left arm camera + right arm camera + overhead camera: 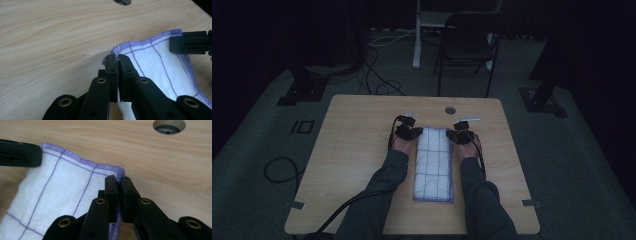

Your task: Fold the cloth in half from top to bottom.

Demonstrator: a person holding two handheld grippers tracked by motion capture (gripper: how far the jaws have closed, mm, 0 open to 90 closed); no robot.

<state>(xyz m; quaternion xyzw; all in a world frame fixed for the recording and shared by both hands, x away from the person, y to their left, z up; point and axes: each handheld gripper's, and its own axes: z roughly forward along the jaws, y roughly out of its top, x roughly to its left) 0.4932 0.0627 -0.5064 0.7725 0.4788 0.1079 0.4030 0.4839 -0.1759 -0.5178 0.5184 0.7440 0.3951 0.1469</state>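
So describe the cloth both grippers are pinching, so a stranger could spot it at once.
On the light wooden table, look between the person's two forearms. There lies a folded white cloth, a long strip running away from the person. Thin purple grid lines and a purple stitched hem set it apart, with the left gripper and right gripper shut on its far corners.

Folded cloth (434, 164) is lying lengthwise on the table (352, 150), between both forearms. Left gripper (408, 131) is sitting at its far left corner, right gripper (460, 135) at far right. Chair (467, 47) is standing behind the table.
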